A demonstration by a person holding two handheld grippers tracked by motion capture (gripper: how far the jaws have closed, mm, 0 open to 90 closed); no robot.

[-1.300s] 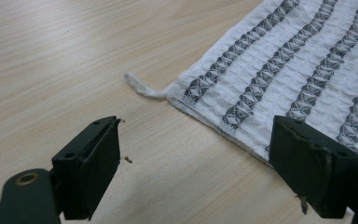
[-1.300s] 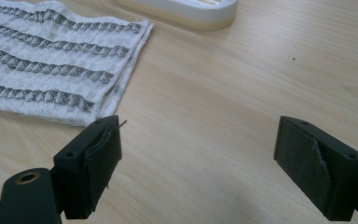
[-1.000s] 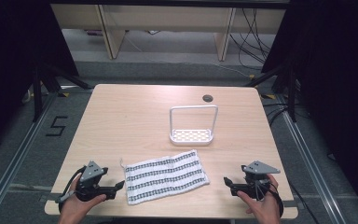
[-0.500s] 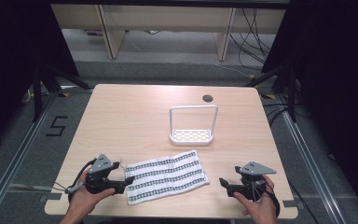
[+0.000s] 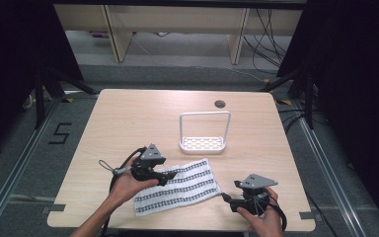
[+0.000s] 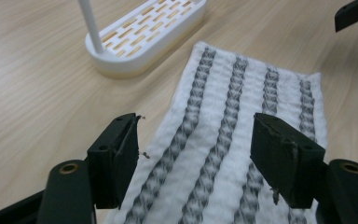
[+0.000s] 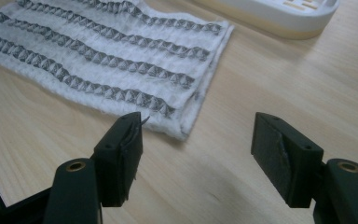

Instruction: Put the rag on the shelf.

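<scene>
Over the striped towel, left claw spread wide; beside its corner, right claw spread too. Could bunch the towel if pushed.

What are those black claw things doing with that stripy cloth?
A person holds a gripper in each hand over a folded white cloth with grey stripes on the wooden table. The left gripper is open above the cloth's end; the right gripper is open beside its corner. A white slotted rack stands behind.
</scene>
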